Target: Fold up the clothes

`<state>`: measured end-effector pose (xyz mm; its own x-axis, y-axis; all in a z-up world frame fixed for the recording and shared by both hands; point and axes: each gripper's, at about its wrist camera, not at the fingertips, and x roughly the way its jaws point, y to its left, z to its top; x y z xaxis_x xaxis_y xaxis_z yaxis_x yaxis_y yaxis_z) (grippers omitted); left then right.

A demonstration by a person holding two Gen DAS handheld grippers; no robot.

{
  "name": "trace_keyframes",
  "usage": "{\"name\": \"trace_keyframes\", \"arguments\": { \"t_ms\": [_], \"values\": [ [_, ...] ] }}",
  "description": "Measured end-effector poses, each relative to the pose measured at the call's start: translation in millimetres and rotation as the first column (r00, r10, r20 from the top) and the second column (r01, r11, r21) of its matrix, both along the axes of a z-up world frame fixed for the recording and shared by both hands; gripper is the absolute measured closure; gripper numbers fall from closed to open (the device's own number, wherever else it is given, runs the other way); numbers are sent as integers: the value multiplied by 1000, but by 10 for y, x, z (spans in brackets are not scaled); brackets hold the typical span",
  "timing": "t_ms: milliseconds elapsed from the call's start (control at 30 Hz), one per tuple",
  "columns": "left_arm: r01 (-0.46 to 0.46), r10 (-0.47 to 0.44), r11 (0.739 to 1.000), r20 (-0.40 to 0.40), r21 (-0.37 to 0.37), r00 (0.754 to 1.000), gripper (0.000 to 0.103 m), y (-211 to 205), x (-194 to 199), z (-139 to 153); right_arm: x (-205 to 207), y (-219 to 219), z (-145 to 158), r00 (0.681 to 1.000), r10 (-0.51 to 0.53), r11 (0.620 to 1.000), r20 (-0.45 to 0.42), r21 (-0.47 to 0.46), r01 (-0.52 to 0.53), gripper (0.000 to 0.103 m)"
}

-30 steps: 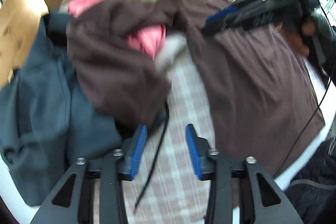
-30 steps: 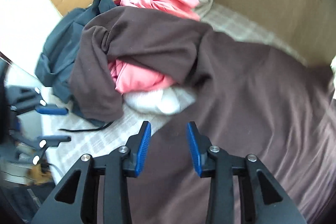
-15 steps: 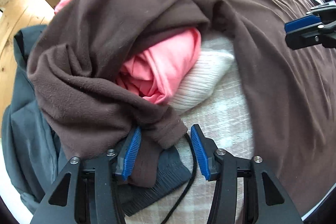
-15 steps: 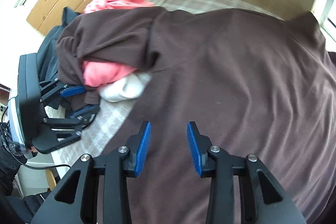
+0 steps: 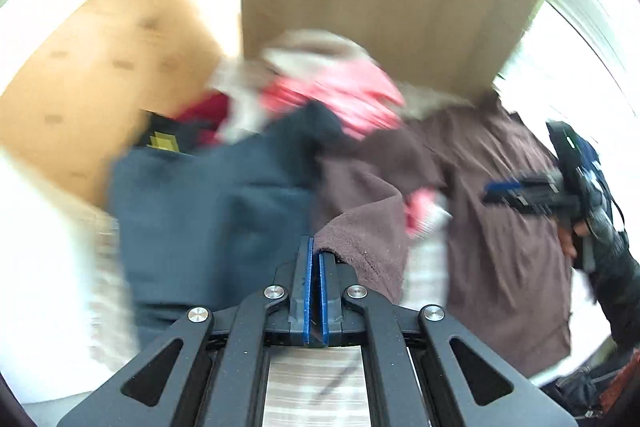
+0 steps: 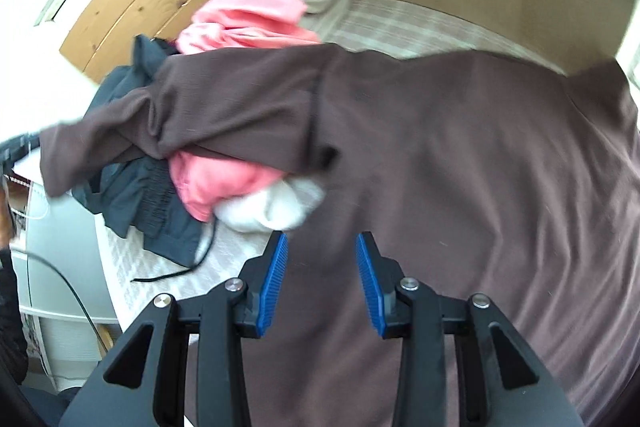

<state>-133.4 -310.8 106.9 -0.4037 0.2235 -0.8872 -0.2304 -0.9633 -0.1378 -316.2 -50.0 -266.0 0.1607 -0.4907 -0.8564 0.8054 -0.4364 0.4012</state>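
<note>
The brown garment (image 6: 460, 155) is spread over most of the checked bed cover (image 6: 400, 23), with its body lying flat and one sleeve (image 6: 192, 115) drawn out to the left across the heap of other clothes. Half a second ago this sleeve end was lying loose between the open jaws of the left gripper (image 5: 315, 263); now the jaws are pressed together and the fleecy cuff (image 5: 360, 239) is pinched at their tips. In the right wrist view the sleeve is seen pulled taut and lifted off the pile – so the grasp has most likely succeeded and the sleeve can probably be carried over the body of the garment as a first fold.

The right gripper (image 6: 322, 267) is held over the lower part of the brown garment with its jaws apart and nothing between them; its opening was not changed during the last second.

Under the stretched sleeve a pink garment (image 6: 216, 183) and a white knitted piece (image 6: 276, 207) are exposed, beside a dark blue-grey garment (image 6: 136, 187) – these could be dragged along if the sleeve is pulled low. A thin black cord (image 6: 188, 259) lies on the cover near them.
</note>
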Motion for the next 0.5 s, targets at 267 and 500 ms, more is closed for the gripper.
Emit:
{"name": "trace_keyframes", "arguments": {
  "t_ms": [267, 500],
  "values": [
    [-269, 269, 963, 25, -23, 963, 97, -689, -554, -901, 294, -251, 91, 997, 72, 997, -8, 25, -72, 67],
    [-222, 222, 975, 16, 5, 975, 70, -568, -537, -1018, 469, -362, 179, 993, 112, 994, -22, 18, -112, 67]
  ]
}}
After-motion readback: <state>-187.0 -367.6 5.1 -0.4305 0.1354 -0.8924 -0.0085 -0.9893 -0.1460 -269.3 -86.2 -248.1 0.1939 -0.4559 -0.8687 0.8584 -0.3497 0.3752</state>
